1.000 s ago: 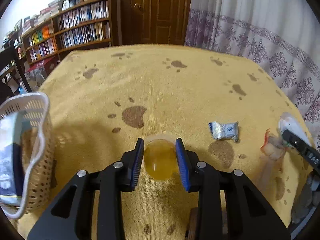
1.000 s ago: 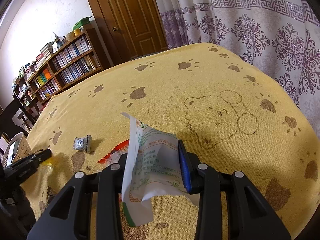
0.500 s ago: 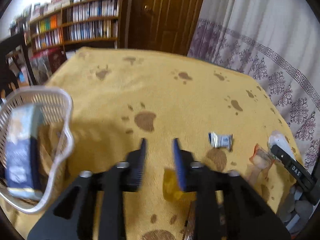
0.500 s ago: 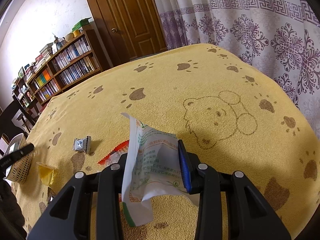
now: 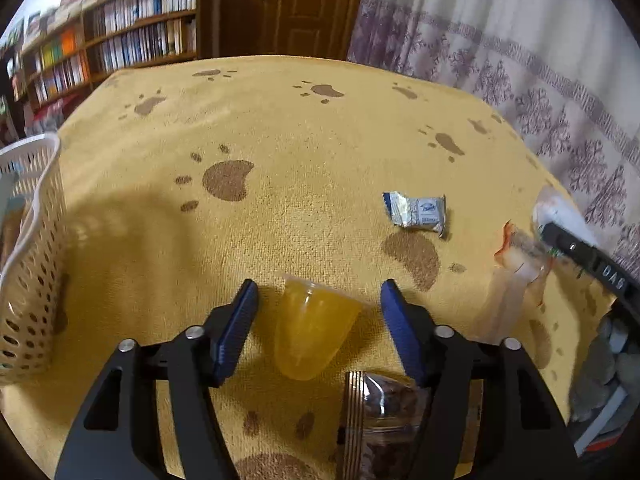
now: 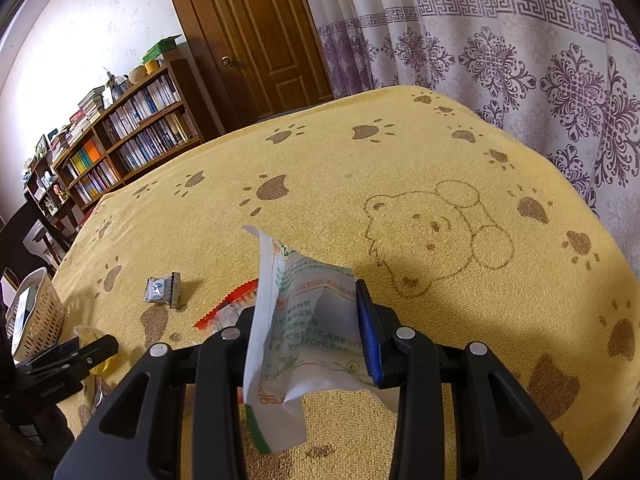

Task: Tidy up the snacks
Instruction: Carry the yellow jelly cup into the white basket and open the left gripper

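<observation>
- Left wrist view: the left gripper [image 5: 318, 300] is spread wide, touching nothing; one yellow jelly cup [image 5: 313, 332] lies on its side between the fingers on the yellow towel [image 5: 300, 128]. One silver candy wrapper [image 5: 416, 214] lies far right, one white basket [image 5: 30, 248] stands left, and one clear packet [image 5: 380, 412] lies near.
- Right wrist view: the right gripper [image 6: 308, 320] is clamped on one white snack pouch [image 6: 296, 332]; one red-edged wrapper [image 6: 226, 312] lies just left.

a yellow blanket with brown paw prints [image 6: 420, 168] covers the near surface. far left stands a wooden bookshelf [image 6: 132, 140] full of books, then a brown door [image 6: 256, 32]. a white curtain with purple flowers [image 6: 520, 60] hangs right.
</observation>
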A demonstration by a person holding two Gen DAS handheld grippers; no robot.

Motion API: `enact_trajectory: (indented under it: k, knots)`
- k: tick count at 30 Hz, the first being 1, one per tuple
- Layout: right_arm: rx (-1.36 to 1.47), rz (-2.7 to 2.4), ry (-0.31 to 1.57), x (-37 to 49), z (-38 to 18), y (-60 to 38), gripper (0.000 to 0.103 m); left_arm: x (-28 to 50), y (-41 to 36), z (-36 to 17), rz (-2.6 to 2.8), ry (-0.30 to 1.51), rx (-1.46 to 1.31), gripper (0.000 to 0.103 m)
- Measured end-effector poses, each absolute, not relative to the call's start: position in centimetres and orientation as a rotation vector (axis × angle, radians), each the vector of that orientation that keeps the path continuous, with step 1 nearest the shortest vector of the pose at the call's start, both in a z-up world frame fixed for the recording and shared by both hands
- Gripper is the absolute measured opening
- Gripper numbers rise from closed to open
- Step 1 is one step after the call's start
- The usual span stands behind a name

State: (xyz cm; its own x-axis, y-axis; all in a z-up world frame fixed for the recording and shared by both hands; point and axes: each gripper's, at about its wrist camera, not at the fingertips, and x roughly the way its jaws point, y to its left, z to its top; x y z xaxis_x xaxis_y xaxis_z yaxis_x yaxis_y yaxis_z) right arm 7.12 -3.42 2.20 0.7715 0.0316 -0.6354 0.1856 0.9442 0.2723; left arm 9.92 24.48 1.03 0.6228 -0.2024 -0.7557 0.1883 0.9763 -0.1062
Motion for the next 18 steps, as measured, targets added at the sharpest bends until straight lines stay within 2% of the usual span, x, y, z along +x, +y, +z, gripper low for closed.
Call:
enact_trajectory:
  k: [1, 2, 8, 18]
  knots:
    - [0.331, -0.085, 0.688, 7.1, 2.2, -3.4, 0.036, 9.9, 24.5, 1.0, -0.221, 0.868, -0.01, 0.046]
    - [0.331, -0.085, 0.689, 7.1, 2.2, -3.4, 0.036, 10.0, 24.7, 1.1, -0.228, 0.869, -0.019, 0.044]
    - [0.33, -0.087, 0.687, 7.1, 2.1, -3.4, 0.036, 9.3, 25.1, 2.3, -0.201, 0.828, -0.013, 0.044]
    - [0.33, -0.093, 0.685, 7.0, 2.1, -3.5, 0.036, 7.7, 27.6, 7.1, -0.131, 0.696, -0.03, 0.044]
